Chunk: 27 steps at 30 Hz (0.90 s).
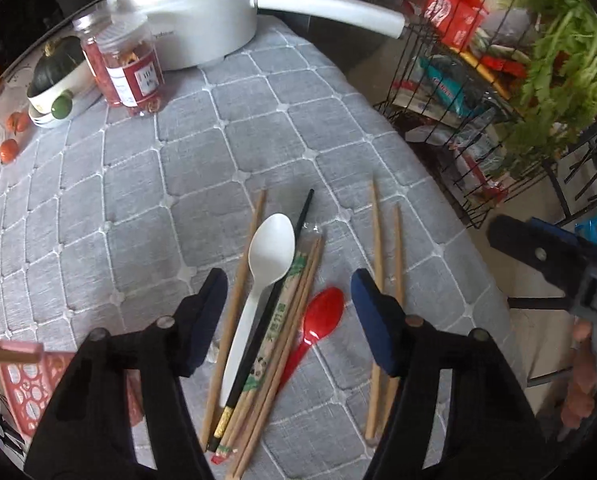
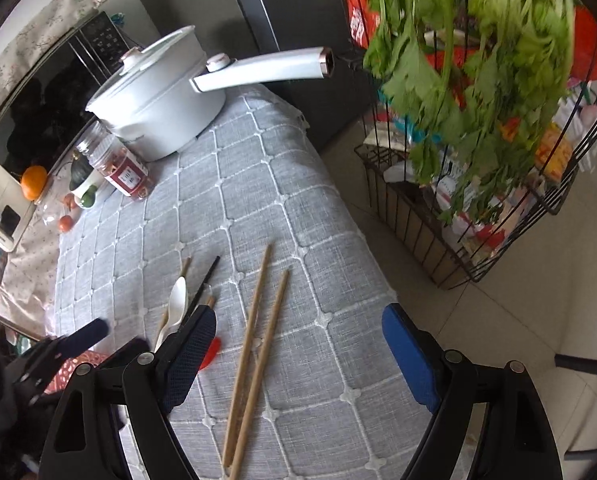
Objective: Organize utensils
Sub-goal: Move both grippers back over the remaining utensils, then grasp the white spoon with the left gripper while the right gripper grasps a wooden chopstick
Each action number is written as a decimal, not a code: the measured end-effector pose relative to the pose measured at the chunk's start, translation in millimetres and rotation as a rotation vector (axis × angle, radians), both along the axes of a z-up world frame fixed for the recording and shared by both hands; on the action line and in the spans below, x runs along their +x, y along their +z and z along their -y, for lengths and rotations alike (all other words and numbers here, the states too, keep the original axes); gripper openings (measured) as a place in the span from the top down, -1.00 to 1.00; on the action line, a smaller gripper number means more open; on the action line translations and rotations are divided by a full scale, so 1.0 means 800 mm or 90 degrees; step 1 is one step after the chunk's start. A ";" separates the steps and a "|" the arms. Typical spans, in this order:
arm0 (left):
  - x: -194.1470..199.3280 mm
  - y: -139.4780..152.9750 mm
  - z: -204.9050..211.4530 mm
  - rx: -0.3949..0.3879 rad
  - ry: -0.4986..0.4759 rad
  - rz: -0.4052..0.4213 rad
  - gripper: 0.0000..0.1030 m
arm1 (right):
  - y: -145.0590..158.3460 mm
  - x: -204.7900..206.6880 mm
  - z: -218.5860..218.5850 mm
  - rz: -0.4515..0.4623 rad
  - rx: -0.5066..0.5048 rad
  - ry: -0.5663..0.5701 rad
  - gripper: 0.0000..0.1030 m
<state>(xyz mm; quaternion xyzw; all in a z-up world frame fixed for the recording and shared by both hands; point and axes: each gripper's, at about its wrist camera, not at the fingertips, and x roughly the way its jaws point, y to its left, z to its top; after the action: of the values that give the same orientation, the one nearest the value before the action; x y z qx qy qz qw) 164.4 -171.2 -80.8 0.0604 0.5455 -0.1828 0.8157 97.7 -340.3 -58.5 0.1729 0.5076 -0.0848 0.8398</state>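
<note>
A grey quilted cloth [image 1: 258, 128] covers the table. Far behind the white spoon [image 1: 264, 276] stand a white pot [image 1: 186, 12] and jars [image 1: 130, 68]; chopsticks [image 1: 386, 280] lie right of it, a red spoon [image 1: 318, 320] between.

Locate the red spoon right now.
In the left wrist view the red spoon lies on the grey tablecloth, between the wrapped chopsticks and the loose wooden pair; the right wrist view shows only a sliver.

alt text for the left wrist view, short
The open left tongs hover over a pile of utensils on a grey quilted cloth: a white spoon, a red spoon and wooden chopsticks. A white pot stands behind.
</note>
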 end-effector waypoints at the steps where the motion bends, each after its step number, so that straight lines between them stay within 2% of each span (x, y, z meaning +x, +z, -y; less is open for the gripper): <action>1: 0.007 -0.007 0.002 0.004 -0.001 -0.005 -0.28 | -0.003 0.002 0.001 -0.005 0.006 -0.002 -0.68; 7: 0.035 -0.039 0.010 0.016 -0.015 -0.033 -0.14 | -0.017 0.009 0.012 -0.025 0.027 -0.016 -0.67; 10: 0.048 -0.053 0.010 0.004 -0.016 -0.052 0.04 | -0.021 0.012 0.017 -0.031 0.032 -0.027 -0.67; 12: 0.054 -0.060 0.009 -0.009 -0.013 -0.064 0.28 | -0.023 0.013 0.019 -0.033 0.037 -0.031 -0.67; 13: 0.055 -0.061 0.009 -0.012 -0.012 -0.064 0.28 | -0.023 0.014 0.020 -0.034 0.038 -0.031 -0.67; 21: 0.043 -0.041 0.004 -0.031 -0.015 -0.019 0.30 | -0.033 0.019 0.022 -0.042 0.053 -0.033 -0.67; 25: 0.020 -0.009 -0.010 -0.048 -0.010 0.040 0.30 | -0.046 0.023 0.024 -0.042 0.102 -0.033 -0.66; 27: 0.004 0.010 -0.017 -0.064 -0.008 0.069 0.30 | -0.055 0.027 0.024 -0.035 0.140 -0.032 -0.52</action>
<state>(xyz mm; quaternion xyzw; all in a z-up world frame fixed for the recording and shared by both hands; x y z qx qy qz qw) 167.8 -157.7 -73.0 0.0327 0.4904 -0.2111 0.8449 119.5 -359.1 -102.5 0.2744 0.5323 -0.0541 0.7990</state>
